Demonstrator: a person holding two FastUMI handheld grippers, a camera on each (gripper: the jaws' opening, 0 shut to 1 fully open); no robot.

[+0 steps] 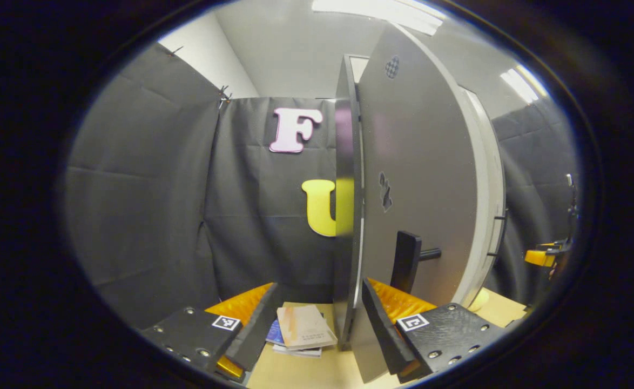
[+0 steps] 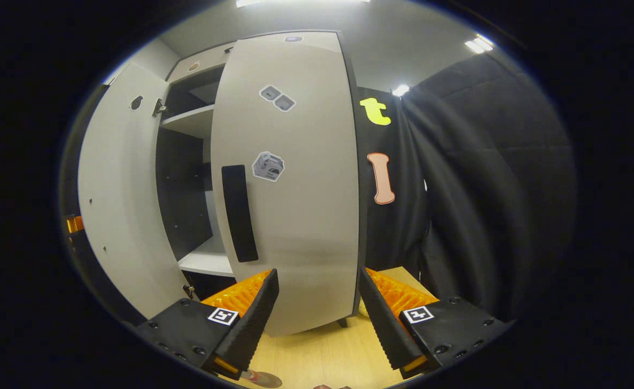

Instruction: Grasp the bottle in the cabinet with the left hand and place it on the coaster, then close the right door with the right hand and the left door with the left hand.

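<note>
Both grippers' fingers spread, empty. Left gripper (image 1: 317, 324) astride left door (image 1: 419, 178) edge; risk: fingers snag, door rebounds ajar.

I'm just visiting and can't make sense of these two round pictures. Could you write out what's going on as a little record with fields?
place: booth with a cabinet on a wooden table
right door: closed or nearly so
left door: open, edge toward the left gripper
left gripper: open, beside the left door's edge
right gripper: open, facing the right door
on table: small stack of booklets
bottle, coaster: cannot tell
</note>
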